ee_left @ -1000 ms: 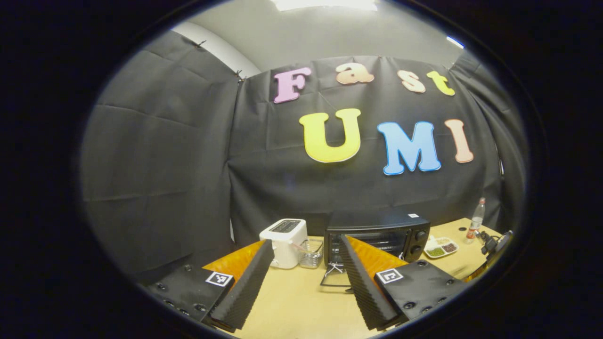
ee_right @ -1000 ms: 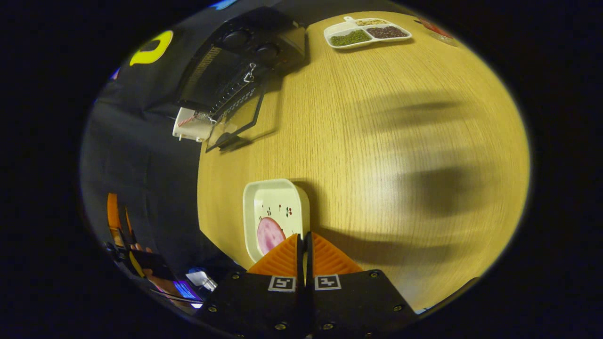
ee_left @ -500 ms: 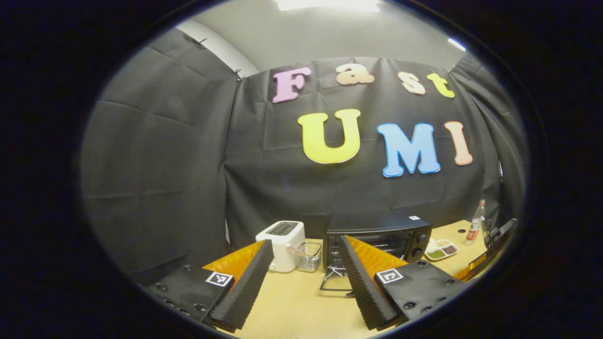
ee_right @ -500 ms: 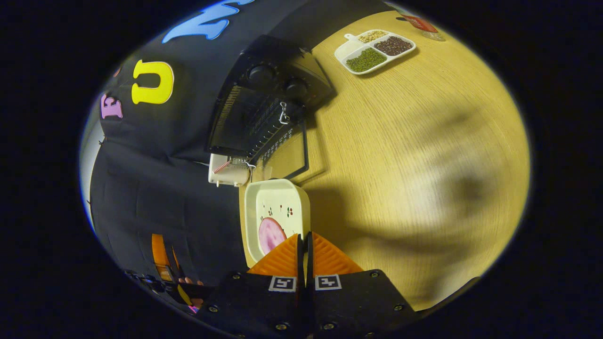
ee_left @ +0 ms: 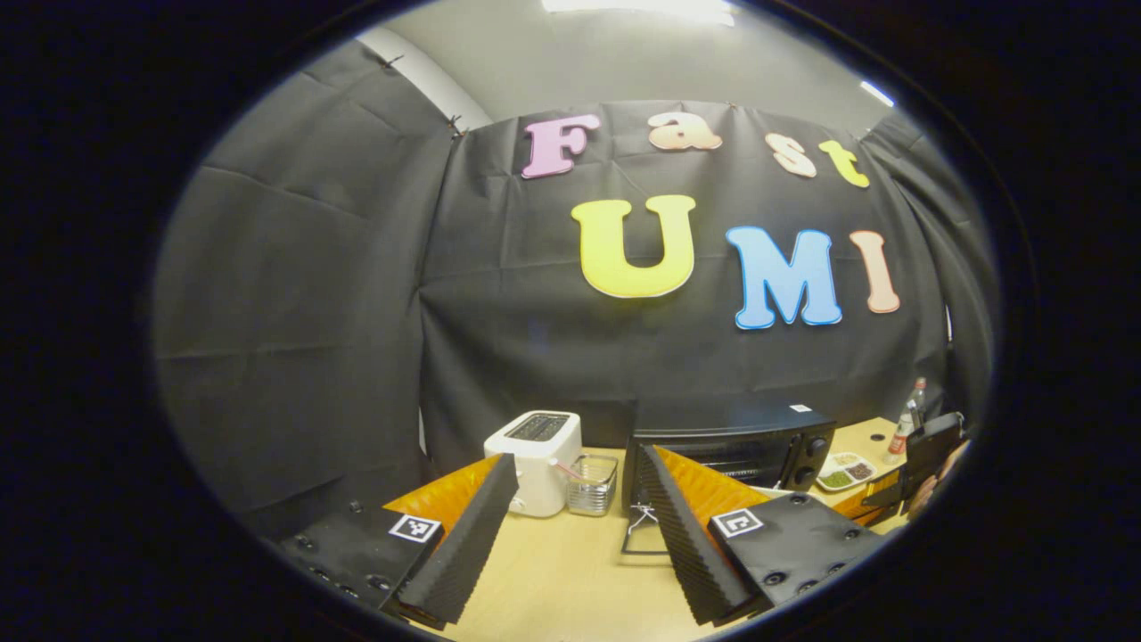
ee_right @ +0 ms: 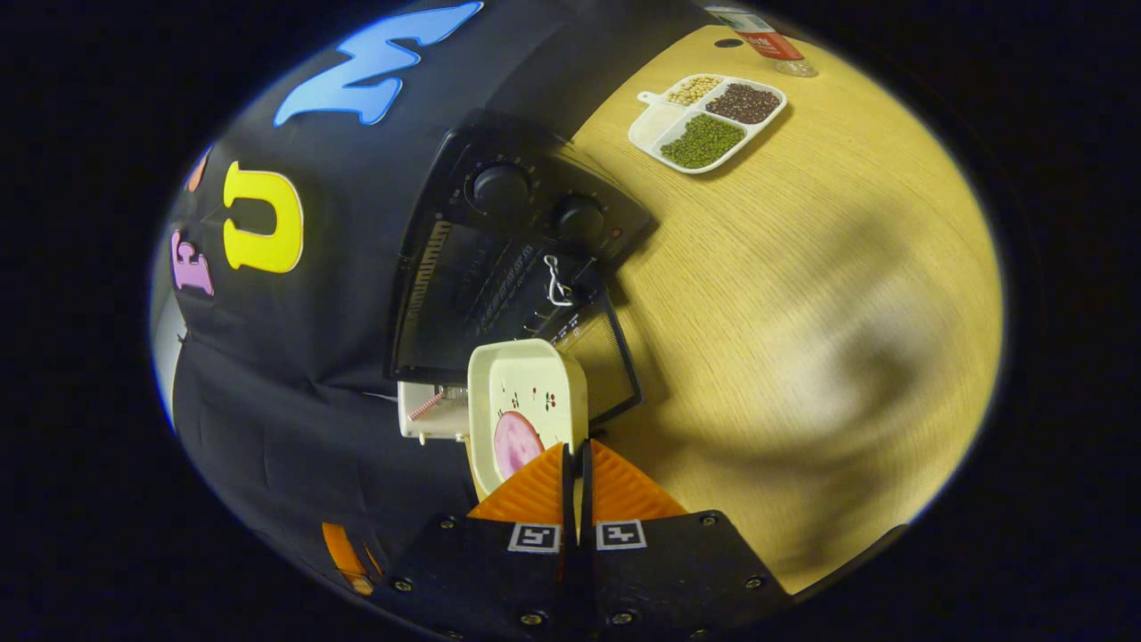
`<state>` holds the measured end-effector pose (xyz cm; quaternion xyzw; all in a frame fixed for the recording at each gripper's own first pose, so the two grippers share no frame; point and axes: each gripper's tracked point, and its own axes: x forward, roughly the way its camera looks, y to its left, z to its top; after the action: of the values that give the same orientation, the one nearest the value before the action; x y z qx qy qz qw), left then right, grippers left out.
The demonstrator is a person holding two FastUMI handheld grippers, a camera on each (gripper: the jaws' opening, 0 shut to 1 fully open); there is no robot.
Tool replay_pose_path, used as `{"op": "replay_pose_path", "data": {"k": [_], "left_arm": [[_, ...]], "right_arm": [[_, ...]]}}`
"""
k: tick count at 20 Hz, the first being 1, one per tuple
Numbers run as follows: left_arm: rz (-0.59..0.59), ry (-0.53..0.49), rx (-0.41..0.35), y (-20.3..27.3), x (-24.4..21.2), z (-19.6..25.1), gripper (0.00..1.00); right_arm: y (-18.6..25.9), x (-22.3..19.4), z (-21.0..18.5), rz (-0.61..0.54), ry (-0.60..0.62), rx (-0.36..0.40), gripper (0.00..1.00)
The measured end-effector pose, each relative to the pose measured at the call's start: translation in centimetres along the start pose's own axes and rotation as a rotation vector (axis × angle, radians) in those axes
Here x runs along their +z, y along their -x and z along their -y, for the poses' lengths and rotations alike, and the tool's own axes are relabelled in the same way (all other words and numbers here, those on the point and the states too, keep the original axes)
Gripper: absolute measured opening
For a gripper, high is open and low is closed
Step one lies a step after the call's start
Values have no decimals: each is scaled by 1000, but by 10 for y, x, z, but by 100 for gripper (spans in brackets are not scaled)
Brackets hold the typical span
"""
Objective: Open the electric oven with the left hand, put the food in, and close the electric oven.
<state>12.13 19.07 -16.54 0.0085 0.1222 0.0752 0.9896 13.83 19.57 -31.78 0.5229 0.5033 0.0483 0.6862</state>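
The black electric oven stands at the table's back with its glass door folded down open. My right gripper is shut on the rim of a white square dish that carries a pink slice of food. The dish hangs just in front of the oven, over the open door. In the left gripper view my left gripper is open with nothing between its fingers, back from the oven. The other gripper and a hand appear at that view's right edge.
A white toaster and a small wire basket stand left of the oven. Right of it lie a divided tray of beans and a bottle. The wooden table stretches out to the right.
My right gripper has carried the dish forward from the table's near edge to just over the open oven door. The left gripper stays open and has barely shifted.
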Motion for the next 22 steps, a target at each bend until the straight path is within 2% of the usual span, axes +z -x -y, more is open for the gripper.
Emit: {"op": "replay_pose_path", "data": {"k": [1, 2, 5, 6, 7, 9, 10, 11, 13, 14, 16, 17, 18, 19, 20, 21, 22], "left_arm": [[-2, 1, -5, -4, -2, -3, 99], [-6, 3, -8, -8, -5, -6, 95], [-32, 7, -21, -22, -16, -13, 95], [-39, 5, -26, -26, -19, -15, 91], [-46, 5, -30, -29, -21, -16, 95], [-53, 4, -42, -34, -24, -17, 95], [-57, -1, -43, -37, -25, -18, 91], [-62, -4, -43, -40, -26, -21, 95], [-68, 2, -47, -42, -28, -24, 95], [-73, 8, -49, -44, -29, -25, 99], [-86, 11, -51, -45, -34, -26, 99], [-90, 10, -50, -45, -35, -26, 95], [-93, 8, -51, -46, -36, -27, 99], [-96, 5, -51, -45, -37, -27, 99], [-100, 2, -52, -43, -36, -29, 95], [-102, -3, -53, -42, -36, -30, 99], [-103, -8, -55, -42, -37, -30, 99]], "right_arm": [[-7, 1, -6, 14, -18, 9, 1], [-14, 4, -11, 30, -34, 10, 0], [-38, 15, -27, 100, -95, 24, 0], [-45, 18, -34, 126, -114, 37, 0], [-51, 21, -41, 146, -135, 48, 1], [-63, 28, -51, 177, -168, 63, 1], [-70, 32, -55, 195, -188, 67, 1], [-76, 36, -60, 211, -211, 73, 1], [-88, 43, -68, 239, -258, 87, 1], [-92, 47, -74, 251, -277, 102, 1], [-102, 53, -76, 271, -295, 89, 3], [-107, 57, -76, 285, -306, 81, 3], [-110, 61, -77, 297, -320, 80, 3], [-113, 65, -77, 312, -334, 78, 3], [-115, 70, -76, 327, -342, 80, 3], [-117, 73, -75, 340, -349, 80, 3], [-117, 76, -75, 350, -363, 87, 3]]}}
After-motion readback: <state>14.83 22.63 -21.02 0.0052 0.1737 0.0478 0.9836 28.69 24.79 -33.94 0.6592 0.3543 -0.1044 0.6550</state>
